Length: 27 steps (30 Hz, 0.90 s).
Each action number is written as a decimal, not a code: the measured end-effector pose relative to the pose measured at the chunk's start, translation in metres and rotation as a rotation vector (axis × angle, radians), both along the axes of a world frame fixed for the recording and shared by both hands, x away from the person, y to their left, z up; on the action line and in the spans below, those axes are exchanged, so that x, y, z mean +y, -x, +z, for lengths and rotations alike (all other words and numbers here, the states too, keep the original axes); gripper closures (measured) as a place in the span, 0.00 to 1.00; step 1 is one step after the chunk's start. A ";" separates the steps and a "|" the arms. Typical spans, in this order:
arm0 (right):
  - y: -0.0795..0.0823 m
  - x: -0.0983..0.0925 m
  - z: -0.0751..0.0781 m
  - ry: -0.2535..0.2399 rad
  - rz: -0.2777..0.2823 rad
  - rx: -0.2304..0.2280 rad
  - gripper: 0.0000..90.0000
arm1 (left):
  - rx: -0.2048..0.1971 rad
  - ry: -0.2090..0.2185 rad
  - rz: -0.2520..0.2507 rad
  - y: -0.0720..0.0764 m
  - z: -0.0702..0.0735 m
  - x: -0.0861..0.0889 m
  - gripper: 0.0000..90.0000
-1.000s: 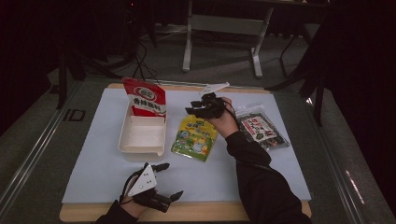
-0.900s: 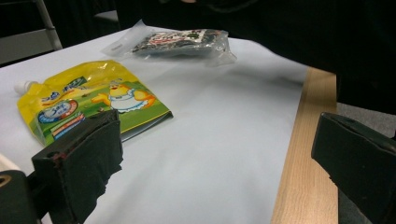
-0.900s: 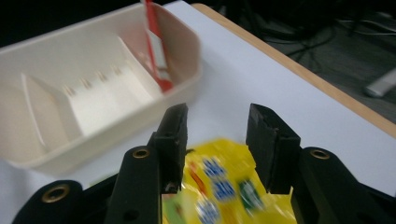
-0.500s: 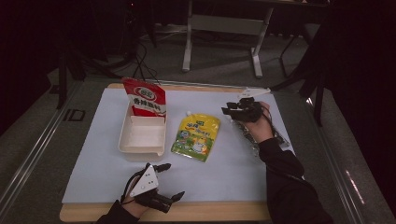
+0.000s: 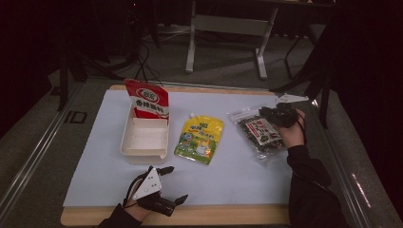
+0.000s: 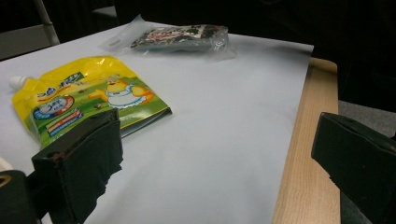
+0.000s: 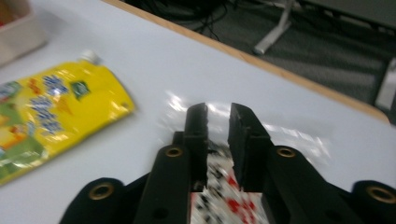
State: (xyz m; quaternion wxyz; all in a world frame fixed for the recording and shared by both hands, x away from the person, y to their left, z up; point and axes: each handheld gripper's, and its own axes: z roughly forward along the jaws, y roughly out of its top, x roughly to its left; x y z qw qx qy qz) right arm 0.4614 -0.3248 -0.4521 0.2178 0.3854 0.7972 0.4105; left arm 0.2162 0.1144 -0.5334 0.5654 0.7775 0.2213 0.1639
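Red packet (image 5: 148, 100) already stood in the tray (image 5: 142, 142); yellow pouch (image 5: 199, 139) and dark bag (image 5: 260, 134) remained. Right tongs (image 5: 277, 114), closing and nearly shut, gripped nothing; left tongs (image 5: 175, 184) gaped empty

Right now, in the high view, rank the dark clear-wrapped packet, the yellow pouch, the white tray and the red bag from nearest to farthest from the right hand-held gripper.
1. Dark clear-wrapped packet, directly beneath the right hand-held gripper.
2. Yellow pouch, mid-table, to its left.
3. White tray and red bag standing in its far end: too close to call.
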 end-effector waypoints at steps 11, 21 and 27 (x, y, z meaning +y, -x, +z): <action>-0.014 -0.050 -0.033 0.044 -0.129 0.072 0.99 | 0.008 -0.014 0.015 -0.001 -0.001 0.000 0.03; -0.035 -0.068 -0.051 0.065 -0.204 0.123 1.00 | 0.012 -0.008 0.037 -0.003 -0.002 0.003 0.03; -0.041 -0.069 -0.064 0.077 -0.219 0.152 1.00 | 0.012 -0.010 0.039 -0.002 -0.001 0.003 0.03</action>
